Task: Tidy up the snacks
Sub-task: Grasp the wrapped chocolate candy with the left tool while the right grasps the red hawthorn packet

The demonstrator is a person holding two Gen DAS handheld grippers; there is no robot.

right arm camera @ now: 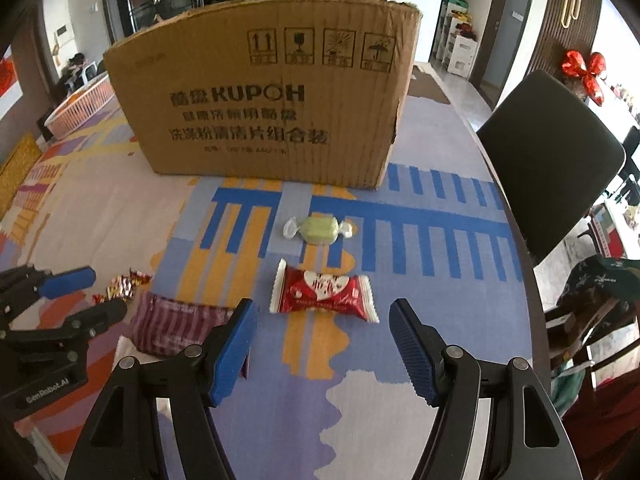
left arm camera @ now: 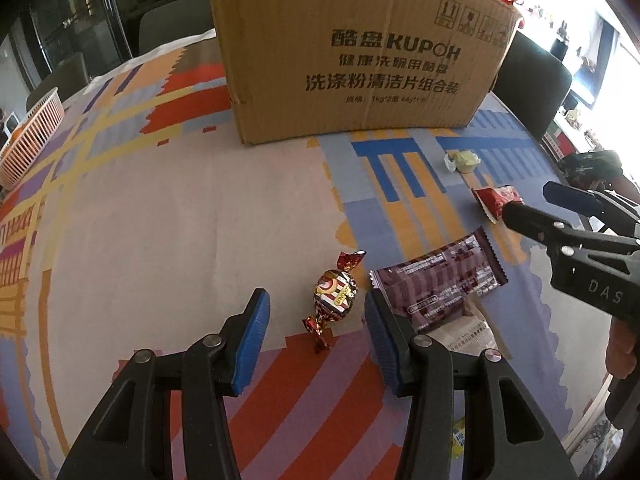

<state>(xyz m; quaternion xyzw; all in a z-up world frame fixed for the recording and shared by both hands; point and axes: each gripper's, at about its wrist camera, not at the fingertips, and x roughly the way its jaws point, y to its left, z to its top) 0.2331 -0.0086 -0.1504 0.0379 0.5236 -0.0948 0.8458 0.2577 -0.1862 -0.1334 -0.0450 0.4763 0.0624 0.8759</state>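
Snacks loose on tablecloth (right arm camera: 400, 420), near side of cardboard box (right arm camera: 264, 92). My left gripper (left arm camera: 316, 340) wide open, straddling striped candy (left arm camera: 334, 294); right gripper (right arm camera: 320, 344) open before red packet (right arm camera: 324, 292). Pick step; next: lower, pinch.

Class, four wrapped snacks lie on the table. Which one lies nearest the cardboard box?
The pale green candy in a clear twist wrapper. It lies closest to the cardboard box; the red packet, purple packet and striped foil candy lie farther back.
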